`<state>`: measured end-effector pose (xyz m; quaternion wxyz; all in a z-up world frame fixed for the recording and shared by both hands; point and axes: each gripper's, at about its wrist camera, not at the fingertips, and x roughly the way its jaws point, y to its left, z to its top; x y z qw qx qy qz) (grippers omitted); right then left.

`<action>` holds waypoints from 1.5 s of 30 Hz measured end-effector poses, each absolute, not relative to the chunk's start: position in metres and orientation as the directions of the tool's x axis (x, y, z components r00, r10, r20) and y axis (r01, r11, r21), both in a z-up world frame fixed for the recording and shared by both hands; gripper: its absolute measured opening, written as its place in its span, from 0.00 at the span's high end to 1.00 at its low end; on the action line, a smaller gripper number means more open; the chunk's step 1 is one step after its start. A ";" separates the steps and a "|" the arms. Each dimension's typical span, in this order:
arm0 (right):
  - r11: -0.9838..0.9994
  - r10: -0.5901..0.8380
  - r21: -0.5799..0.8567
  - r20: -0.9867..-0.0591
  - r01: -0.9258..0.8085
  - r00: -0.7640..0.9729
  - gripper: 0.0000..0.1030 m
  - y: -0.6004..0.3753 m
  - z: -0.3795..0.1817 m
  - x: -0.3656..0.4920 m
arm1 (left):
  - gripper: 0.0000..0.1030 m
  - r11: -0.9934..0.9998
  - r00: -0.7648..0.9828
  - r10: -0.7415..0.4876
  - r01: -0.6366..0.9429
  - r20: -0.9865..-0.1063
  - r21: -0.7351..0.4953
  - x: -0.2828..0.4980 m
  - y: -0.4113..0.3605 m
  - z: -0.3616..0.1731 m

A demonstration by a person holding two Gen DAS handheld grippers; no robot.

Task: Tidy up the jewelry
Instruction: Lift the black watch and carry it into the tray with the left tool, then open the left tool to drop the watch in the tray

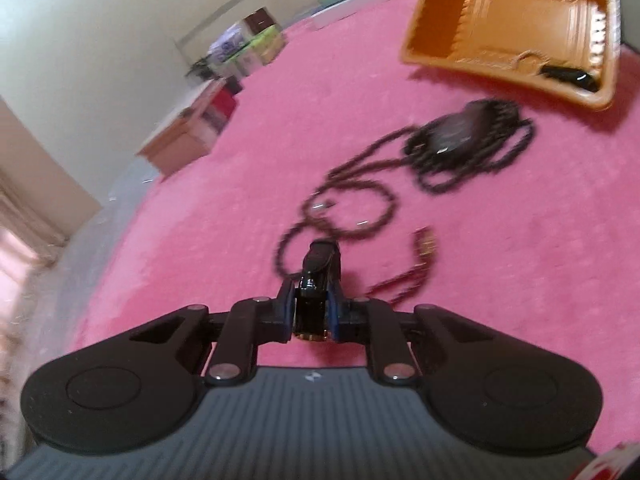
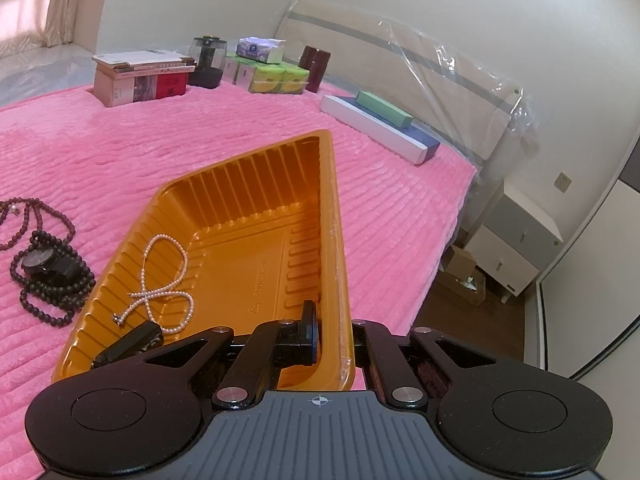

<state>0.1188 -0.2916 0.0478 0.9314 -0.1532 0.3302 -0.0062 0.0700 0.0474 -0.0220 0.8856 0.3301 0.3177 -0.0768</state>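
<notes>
My left gripper [image 1: 313,312] is shut on a black watch [image 1: 317,280] with a gold-edged case, held above the pink blanket. Beyond it lie a dark bead necklace [image 1: 352,200], a red bead strand with a gold tip [image 1: 404,276], and a second black watch on coiled dark beads [image 1: 460,128]. My right gripper [image 2: 332,336] is shut on the near wall of the orange tray [image 2: 256,264]. The tray holds a pearl necklace [image 2: 164,280] and a black item [image 2: 128,346]. The tray also shows in the left wrist view [image 1: 516,20].
The pink blanket [image 2: 120,152] covers a bed. At its far edge stand books on a box [image 2: 140,76], a dark jar [image 2: 206,62], tissue packs [image 2: 272,68], and long white and green boxes [image 2: 380,120]. A white cabinet [image 2: 516,240] stands beside the bed.
</notes>
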 end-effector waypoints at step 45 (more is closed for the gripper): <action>0.962 -0.096 -0.259 -0.623 -0.089 0.776 0.96 -0.296 0.049 0.119 | 0.77 0.784 0.552 -0.594 0.561 -0.585 -0.267 0.124 -0.136 0.008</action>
